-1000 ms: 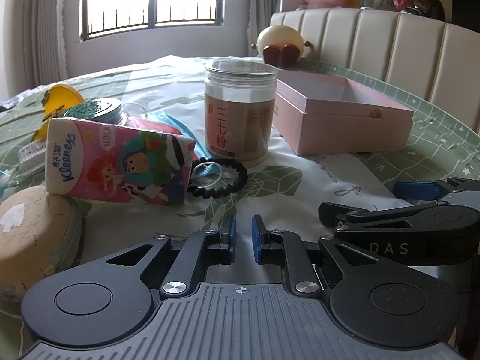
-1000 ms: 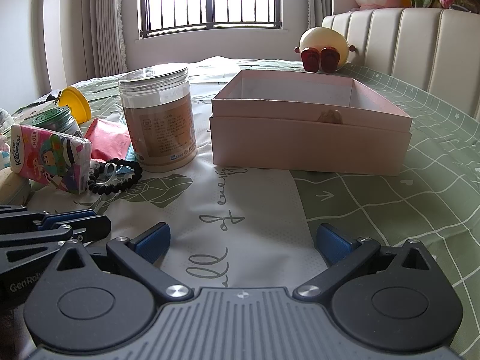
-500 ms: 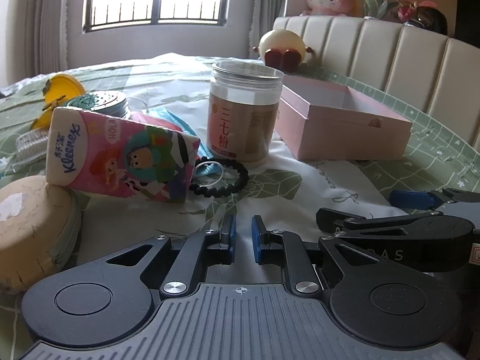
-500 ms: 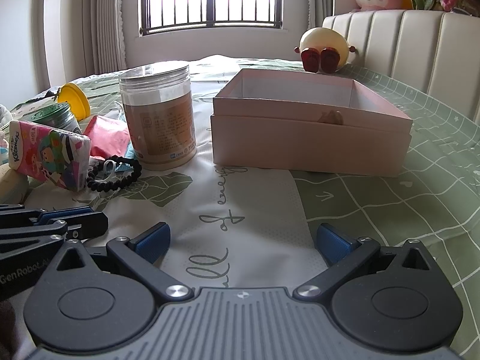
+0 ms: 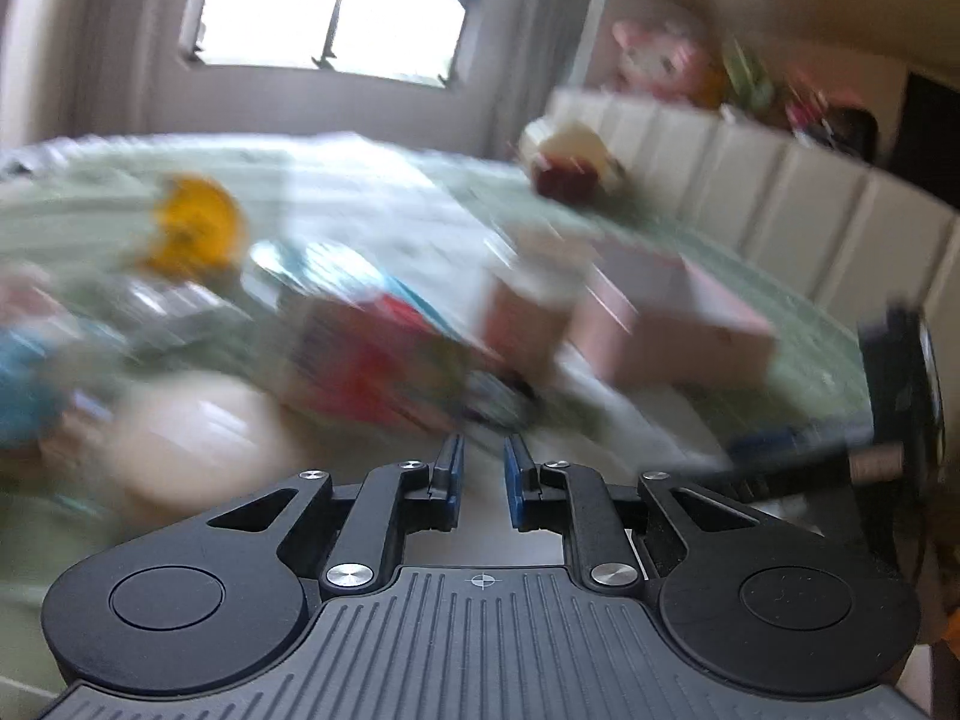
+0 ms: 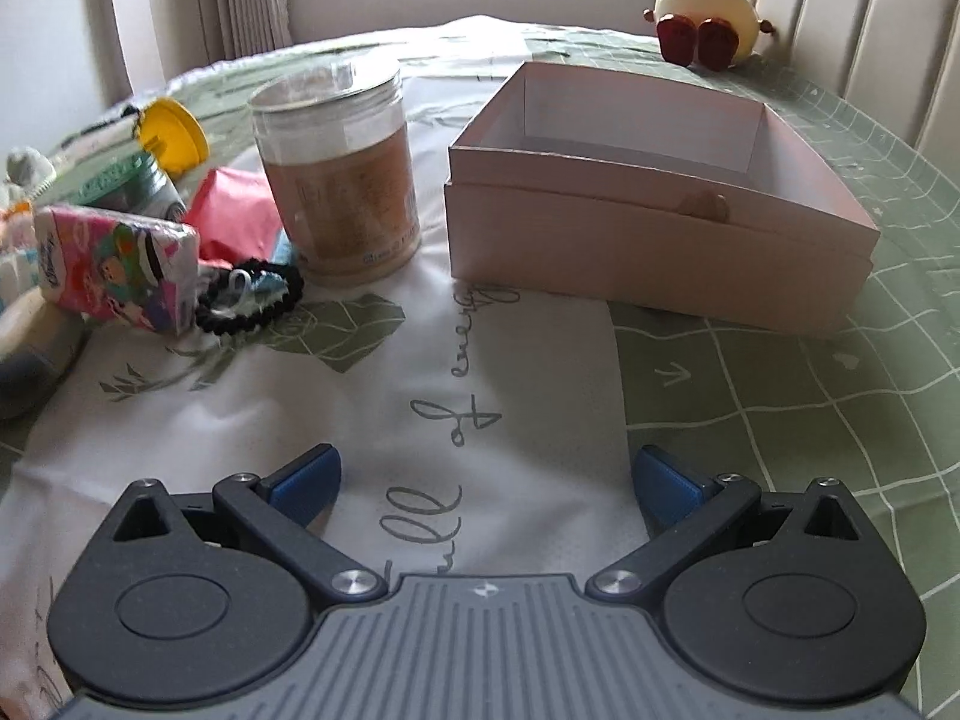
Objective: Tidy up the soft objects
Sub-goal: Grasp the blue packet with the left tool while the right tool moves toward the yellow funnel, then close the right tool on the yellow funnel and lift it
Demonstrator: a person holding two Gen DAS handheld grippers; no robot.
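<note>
The left gripper, nearly closed and empty, is facing the Kleenex tissue pack, lying crosswise ahead-left.

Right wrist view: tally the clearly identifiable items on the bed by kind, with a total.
Pink box: 1
Jar: 1
Tissue pack: 1
Black hair tie: 1
Red pouch: 1
Yellow lid: 1
Green-capped tin: 1
Cream plush: 1
Total: 8. Blurred bits at the left edge are not counted.
</note>
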